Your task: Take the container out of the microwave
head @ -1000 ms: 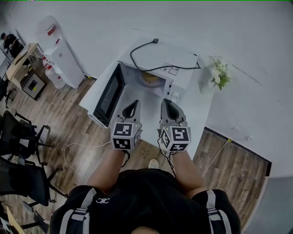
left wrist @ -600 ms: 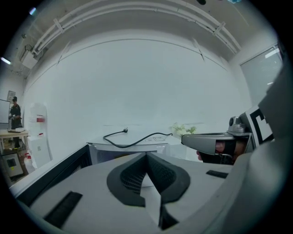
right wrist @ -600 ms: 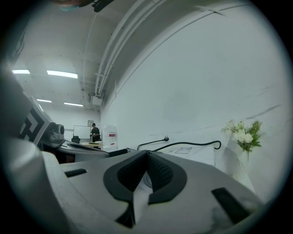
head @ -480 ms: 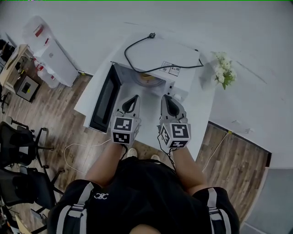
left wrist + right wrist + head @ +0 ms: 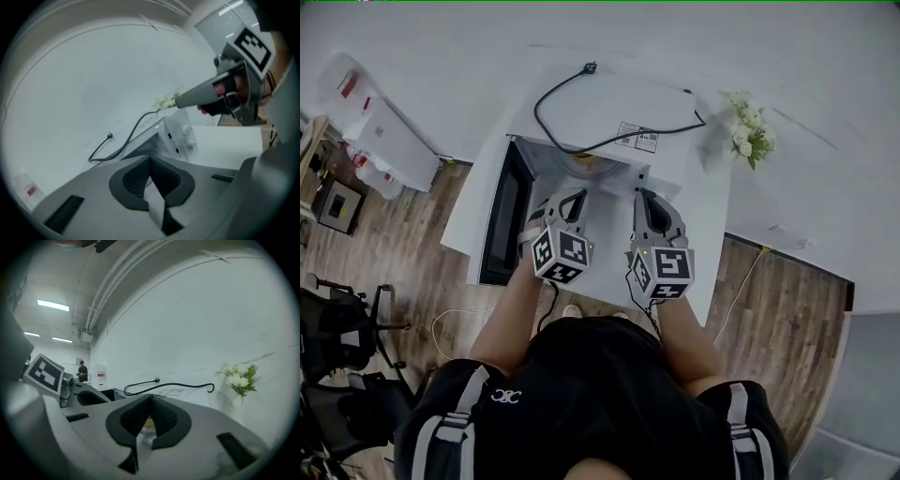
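The white microwave [image 5: 614, 112] stands on a white table with its door [image 5: 502, 225] swung open to the left. Inside its cavity sits a yellowish container [image 5: 586, 165] on the turntable; only part of it shows. My left gripper [image 5: 572, 195] is shut and empty, rolled to one side, just before the opening's left half. Shut and empty too, my right gripper [image 5: 645, 197] points level at the opening's right edge. In the right gripper view the container [image 5: 147, 423] shows in the slit below the closed right gripper [image 5: 150, 397]. Neither gripper touches it.
A black power cable [image 5: 581, 103] lies loose on the microwave's top. White flowers [image 5: 750, 141] stand on the table to the microwave's right. The control panel with knobs [image 5: 185, 136] is at the microwave's right side. A water dispenser [image 5: 380, 131] and office chairs [image 5: 347, 319] stand to the left.
Both grippers have moved forward toward the microwave's opening. The left gripper has sunk and rolled, so its marker cube now sits tilted. Both stay shut.
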A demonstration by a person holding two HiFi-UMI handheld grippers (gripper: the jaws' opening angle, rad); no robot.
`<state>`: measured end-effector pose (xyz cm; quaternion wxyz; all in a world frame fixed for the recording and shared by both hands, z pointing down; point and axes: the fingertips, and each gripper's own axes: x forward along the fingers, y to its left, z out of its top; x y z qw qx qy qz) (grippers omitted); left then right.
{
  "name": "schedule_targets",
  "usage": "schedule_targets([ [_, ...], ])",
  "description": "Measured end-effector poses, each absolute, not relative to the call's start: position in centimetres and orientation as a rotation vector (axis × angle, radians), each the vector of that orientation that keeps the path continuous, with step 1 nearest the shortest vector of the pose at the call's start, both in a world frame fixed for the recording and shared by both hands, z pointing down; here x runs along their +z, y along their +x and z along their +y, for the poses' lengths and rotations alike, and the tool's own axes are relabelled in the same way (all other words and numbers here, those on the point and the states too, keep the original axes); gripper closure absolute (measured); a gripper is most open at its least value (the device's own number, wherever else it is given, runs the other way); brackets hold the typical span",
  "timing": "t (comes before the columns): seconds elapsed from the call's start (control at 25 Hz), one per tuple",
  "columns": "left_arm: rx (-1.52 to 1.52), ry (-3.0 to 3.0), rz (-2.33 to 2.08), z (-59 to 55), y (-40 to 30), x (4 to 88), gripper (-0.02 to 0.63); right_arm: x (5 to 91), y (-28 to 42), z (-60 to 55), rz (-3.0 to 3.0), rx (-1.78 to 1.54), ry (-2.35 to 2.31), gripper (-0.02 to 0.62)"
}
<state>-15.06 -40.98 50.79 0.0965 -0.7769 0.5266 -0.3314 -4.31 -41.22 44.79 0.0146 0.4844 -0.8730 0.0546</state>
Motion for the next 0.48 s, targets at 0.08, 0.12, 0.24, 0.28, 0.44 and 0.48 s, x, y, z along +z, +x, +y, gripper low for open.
schedule_targets([
  [0.08, -1.115, -2.207, 1.494, -41.9, -15.1, 52.5, 0.591, 45.0, -3.5, -41.4, -2.696, 0.17, 1.541, 0.592],
  [0.12, -1.159, -2.161, 1.472, -42.4, -15.1, 53.2, 0.591, 45.0, -3.1, -41.5, -2.687, 0.171, 1.557, 0.592],
  [0.24, -1.207, -2.107, 1.45, -43.5, -15.0, 54.6, 0.591, 45.3, -1.6, -41.6, -2.653, 0.173, 1.61, 0.592],
  [0.28, -1.211, -2.097, 1.449, -43.9, -15.0, 55.0, 0.591, 45.3, -1.2, -41.6, -2.64, 0.175, 1.629, 0.592],
  [0.44, -1.218, -2.074, 1.474, -45.7, -15.3, 56.7, 0.591, 45.7, 0.7, -41.3, -2.592, 0.175, 1.696, 0.592],
  [0.48, -1.226, -2.071, 1.48, -46.3, -15.4, 57.1, 0.59, 45.7, 1.1, -41.3, -2.58, 0.174, 1.713, 0.592],
])
